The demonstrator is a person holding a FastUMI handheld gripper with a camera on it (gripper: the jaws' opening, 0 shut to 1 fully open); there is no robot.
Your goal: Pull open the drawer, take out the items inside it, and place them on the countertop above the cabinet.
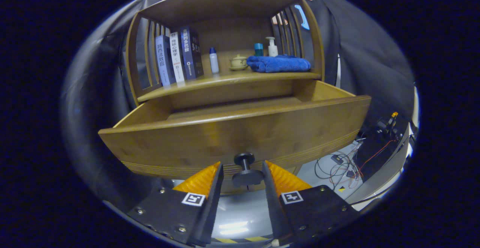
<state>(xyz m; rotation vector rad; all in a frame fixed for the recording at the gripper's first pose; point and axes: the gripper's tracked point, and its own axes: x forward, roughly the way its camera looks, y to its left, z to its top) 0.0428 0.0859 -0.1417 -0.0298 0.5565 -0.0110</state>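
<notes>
A wooden drawer (240, 128) stands pulled out from a cabinet, its dark round knob (245, 167) sitting between the 2 fingers of a handheld gripper (243, 169). The jaws are narrowed around the knob with a little space on each side; whether they press on it cannot be told. The inside of the drawer is hidden behind its front panel. On the countertop (225, 81) above stand 3 books (178, 57), a small white bottle (213, 60), a lidded cup (239, 62), a pump bottle (272, 47) and a folded blue towel (279, 63). Loose cables (343, 163) lie beyond the drawer's corner.
</notes>
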